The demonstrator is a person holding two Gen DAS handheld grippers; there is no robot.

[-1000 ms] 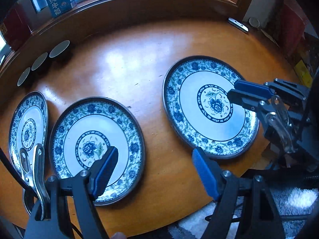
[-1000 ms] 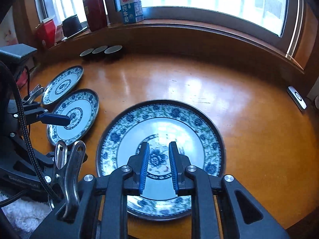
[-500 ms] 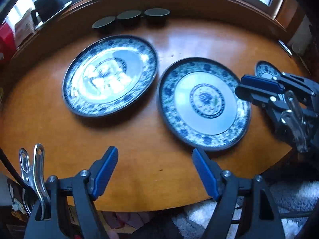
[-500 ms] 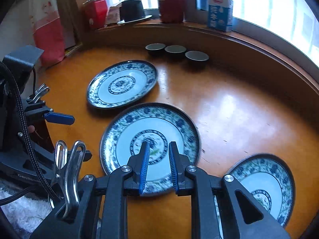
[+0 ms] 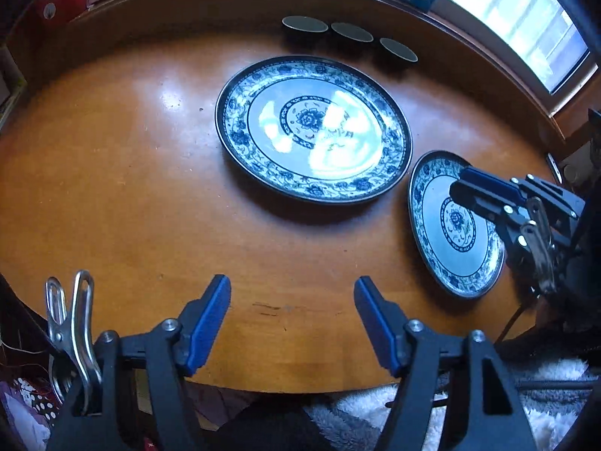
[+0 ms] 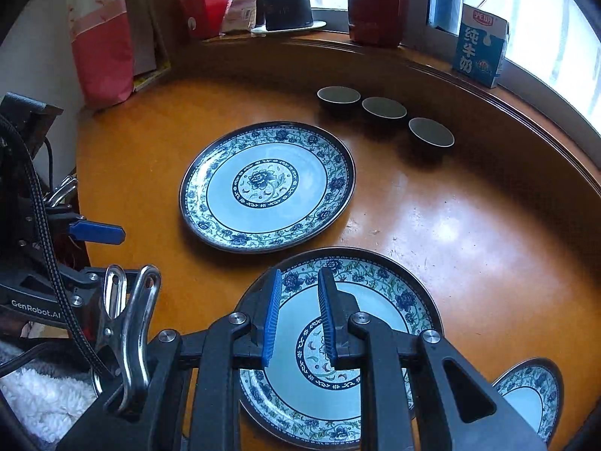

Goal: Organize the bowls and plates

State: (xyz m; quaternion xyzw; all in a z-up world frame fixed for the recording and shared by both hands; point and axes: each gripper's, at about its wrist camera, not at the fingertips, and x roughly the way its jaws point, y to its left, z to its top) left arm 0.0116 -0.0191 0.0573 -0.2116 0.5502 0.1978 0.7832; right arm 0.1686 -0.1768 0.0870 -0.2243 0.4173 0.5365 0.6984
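Both grippers have swung over; left gripper has narrowed a bit, still spread, empty, w/ the far plate beyond it. Right gripper, nearly pressed together, holds nothing above the middle plate. Approach the far plate's near rim low; pinch the edge only.

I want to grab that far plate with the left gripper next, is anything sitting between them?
Nothing visible does. Between the left gripper, whose jaws have just been closing with nothing in them, and the far plate lies only bare table. The three small bowls stand beyond the plate.
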